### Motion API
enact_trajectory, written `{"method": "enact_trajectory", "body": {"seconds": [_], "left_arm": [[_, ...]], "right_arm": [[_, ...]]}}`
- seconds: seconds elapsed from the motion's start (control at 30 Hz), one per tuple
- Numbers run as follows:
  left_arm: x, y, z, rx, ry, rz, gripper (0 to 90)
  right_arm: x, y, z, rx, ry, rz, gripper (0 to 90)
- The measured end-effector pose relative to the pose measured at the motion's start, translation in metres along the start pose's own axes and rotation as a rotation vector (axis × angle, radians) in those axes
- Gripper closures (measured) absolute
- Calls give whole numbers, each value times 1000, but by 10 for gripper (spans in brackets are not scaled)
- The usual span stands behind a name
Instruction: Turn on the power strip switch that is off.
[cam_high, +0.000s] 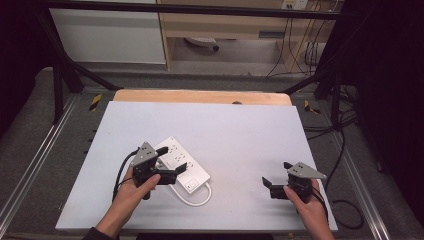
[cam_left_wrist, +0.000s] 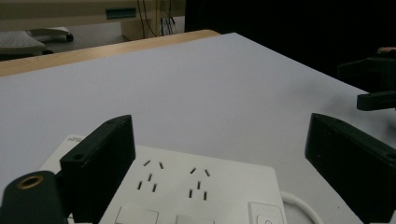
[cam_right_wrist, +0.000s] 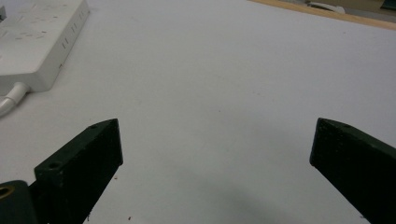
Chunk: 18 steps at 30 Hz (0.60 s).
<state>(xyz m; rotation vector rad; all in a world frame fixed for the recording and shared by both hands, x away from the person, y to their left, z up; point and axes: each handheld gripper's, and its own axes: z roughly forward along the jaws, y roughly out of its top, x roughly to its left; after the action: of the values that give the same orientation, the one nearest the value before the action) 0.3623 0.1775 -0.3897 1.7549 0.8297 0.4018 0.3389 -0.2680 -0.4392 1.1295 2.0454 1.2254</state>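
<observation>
A white power strip (cam_high: 181, 162) lies left of centre on the white table top (cam_high: 235, 130), and its white cable (cam_high: 197, 199) loops off its near end. My left gripper (cam_high: 171, 159) hovers open over the strip. In the left gripper view the jaws of that gripper (cam_left_wrist: 219, 154) stand wide apart, with the strip's sockets (cam_left_wrist: 196, 191) below and between them. My right gripper (cam_high: 277, 174) is open over bare table at the near right, well apart from the strip. Its own view has the gripper (cam_right_wrist: 215, 149) holding nothing and the strip (cam_right_wrist: 37, 37) at the top left.
A wooden strip (cam_high: 200, 96) borders the table's far edge. Black frame bars (cam_high: 65, 65) rise at both far corners, and cables (cam_high: 340, 150) trail on the floor to the right. Open table surface lies between the two grippers and beyond the strip.
</observation>
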Motion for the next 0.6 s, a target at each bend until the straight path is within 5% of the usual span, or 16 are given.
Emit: {"method": "enact_trajectory", "body": {"seconds": [0.6], "left_arm": [[19,8,-43,-53,48,-24,86]], "right_arm": [[-2,0,-1,-4,-2,16,27]]}}
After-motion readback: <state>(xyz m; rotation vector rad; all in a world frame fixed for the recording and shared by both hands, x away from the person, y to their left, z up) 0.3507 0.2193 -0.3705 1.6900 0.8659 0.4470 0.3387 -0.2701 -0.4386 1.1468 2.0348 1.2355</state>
